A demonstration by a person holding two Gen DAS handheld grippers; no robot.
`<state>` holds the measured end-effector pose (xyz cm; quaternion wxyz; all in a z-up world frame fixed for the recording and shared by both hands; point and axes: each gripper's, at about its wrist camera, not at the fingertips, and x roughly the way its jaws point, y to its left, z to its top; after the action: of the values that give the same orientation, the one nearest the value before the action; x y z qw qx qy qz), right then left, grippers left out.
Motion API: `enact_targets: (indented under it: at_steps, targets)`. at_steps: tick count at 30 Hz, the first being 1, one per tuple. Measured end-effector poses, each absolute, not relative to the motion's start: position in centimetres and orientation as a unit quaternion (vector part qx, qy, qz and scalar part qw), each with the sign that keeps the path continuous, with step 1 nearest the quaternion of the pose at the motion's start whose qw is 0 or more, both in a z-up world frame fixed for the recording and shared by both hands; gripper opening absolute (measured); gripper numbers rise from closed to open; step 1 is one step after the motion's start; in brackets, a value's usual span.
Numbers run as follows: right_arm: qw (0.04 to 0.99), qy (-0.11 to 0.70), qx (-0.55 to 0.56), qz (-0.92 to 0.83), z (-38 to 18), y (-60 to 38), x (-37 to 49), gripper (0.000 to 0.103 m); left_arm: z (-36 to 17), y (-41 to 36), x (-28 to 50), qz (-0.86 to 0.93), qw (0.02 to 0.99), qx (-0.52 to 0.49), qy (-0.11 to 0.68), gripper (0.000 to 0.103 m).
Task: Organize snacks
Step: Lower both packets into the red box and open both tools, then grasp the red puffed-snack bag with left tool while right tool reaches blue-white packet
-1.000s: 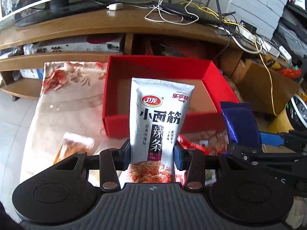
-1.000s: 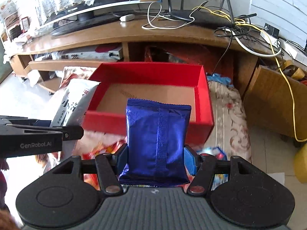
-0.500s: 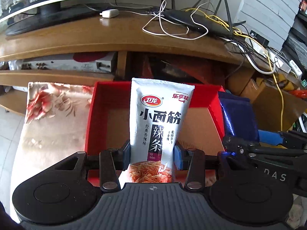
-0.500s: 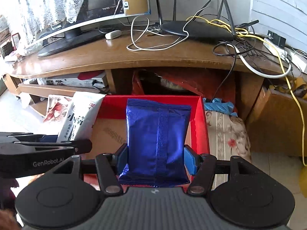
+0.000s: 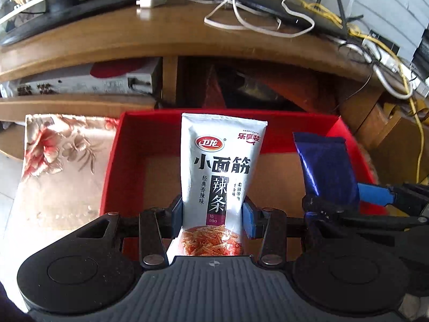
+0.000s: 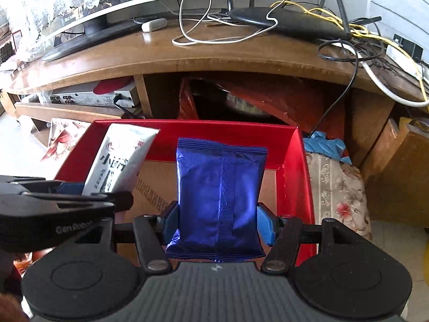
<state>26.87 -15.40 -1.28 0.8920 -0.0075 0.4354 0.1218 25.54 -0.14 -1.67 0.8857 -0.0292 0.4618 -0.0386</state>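
Observation:
My left gripper is shut on a white snack packet with Chinese lettering and holds it upright over the open red box. My right gripper is shut on a blue foil snack packet and holds it upright over the same red box. The box has a bare cardboard floor. The blue packet shows at the right of the left wrist view. The white packet shows at the left of the right wrist view.
The box lies on a flowered cloth. Behind it stands a wooden TV stand with a monitor, a black router and tangled cables. A cardboard box stands at the right.
Both grippers have moved forward and over the red box with their packets still held. The loose snacks on the cloth in front of the box have dropped out of view.

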Motion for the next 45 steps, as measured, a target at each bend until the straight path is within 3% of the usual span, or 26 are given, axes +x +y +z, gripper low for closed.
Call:
enact_targets:
  at_steps: [12,27,45]
  targets:
    - [0.885,0.448,-0.031,0.123,-2.8,-14.6,27.1,0.054,-3.2,0.3,25.9,-0.028,0.877,-0.022,0.479,0.053]
    - [0.895,0.433,-0.026,0.108,-1.0,-15.0,26.2,0.054,-1.9,0.5,24.9,-0.032,0.883,-0.027,0.468,0.063]
    - [0.902,0.42,-0.007,0.1,2.6,-17.3,18.2,0.055,1.5,-0.4,17.8,-0.084,0.89,-0.038,0.448,0.068]
